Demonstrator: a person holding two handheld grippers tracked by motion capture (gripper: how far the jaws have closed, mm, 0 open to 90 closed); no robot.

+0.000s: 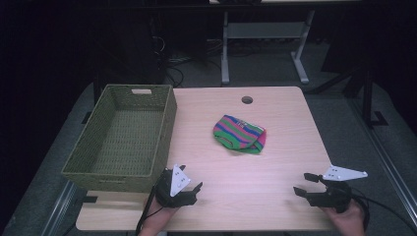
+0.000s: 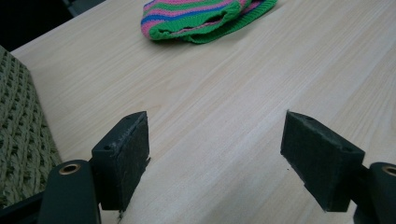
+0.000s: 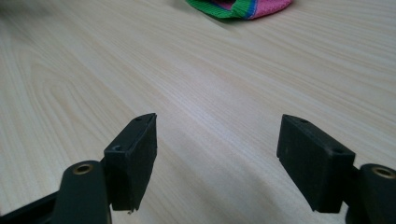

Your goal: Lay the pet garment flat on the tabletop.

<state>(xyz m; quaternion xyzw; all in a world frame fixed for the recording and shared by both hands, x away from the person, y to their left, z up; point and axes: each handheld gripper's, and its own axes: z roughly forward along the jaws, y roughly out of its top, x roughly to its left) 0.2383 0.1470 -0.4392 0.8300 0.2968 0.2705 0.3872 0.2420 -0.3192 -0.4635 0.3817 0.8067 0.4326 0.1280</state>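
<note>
While untouched, striped knit hat (image 1: pixel 239 133) mid-table (image 1: pixel 275 196)

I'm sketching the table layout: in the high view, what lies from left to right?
Woven basket → left gripper → striped knit hat → right gripper.

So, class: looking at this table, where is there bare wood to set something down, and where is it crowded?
Bare wood runs along the near edge between the left gripper and the right gripper, and across the table right of the striped knitted cloth. A narrower strip lies between the cloth and the woven basket. The left side is crowded: the basket fills it.
</note>
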